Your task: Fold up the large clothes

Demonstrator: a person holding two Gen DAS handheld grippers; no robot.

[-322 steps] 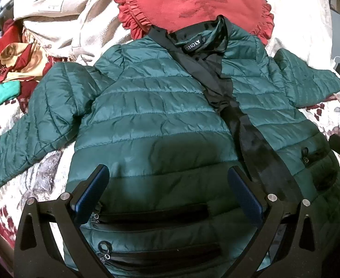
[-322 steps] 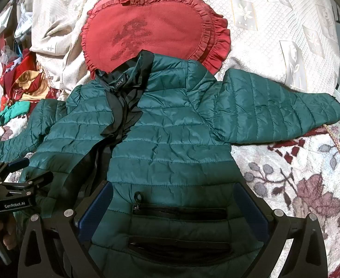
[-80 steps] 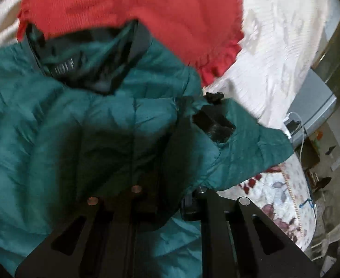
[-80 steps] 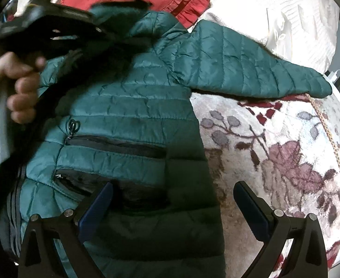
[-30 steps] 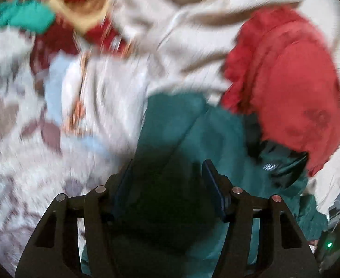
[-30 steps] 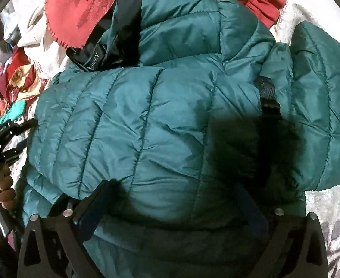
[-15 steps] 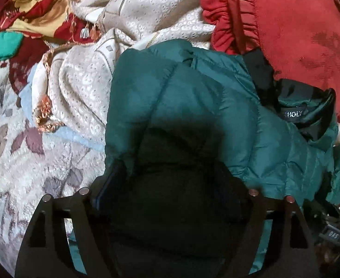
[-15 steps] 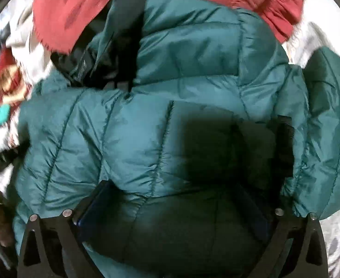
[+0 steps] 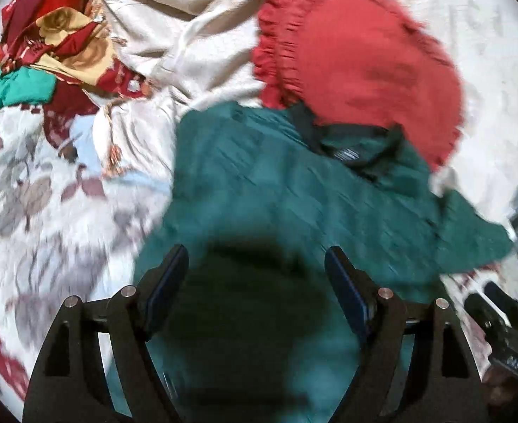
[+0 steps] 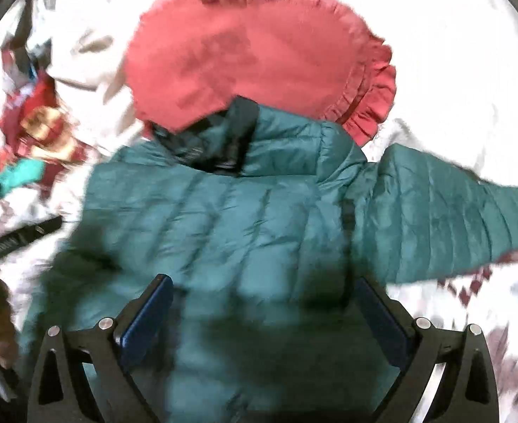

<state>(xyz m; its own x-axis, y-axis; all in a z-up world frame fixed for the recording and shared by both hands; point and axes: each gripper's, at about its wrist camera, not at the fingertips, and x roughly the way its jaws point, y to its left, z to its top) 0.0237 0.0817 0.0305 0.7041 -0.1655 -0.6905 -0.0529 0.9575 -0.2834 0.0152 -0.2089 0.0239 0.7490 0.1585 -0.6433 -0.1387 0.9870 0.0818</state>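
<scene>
A dark green quilted jacket [image 9: 287, 190] lies on the bed, its left side and sleeve folded across the body. Its black-lined collar [image 9: 357, 151] points toward a red cushion. In the right wrist view the jacket [image 10: 223, 218] fills the middle and its right sleeve [image 10: 445, 211] still stretches out to the right. My left gripper [image 9: 255, 271] is open and empty above the jacket's lower part. My right gripper [image 10: 262, 303] is open and empty above the folded body. Both views are motion-blurred.
A red frilled cushion [image 9: 357, 53] lies behind the collar. A cream blanket [image 9: 174, 17] and a pile of red, gold and teal cloth [image 9: 47, 53] lie at the back left. The floral bedspread [image 9: 40, 211] spreads to the left. The other gripper shows at the lower right [image 9: 498, 324].
Both grippers have pulled back and up from the jacket, so more of it and the cushion shows. The left sleeve stays folded over the body.
</scene>
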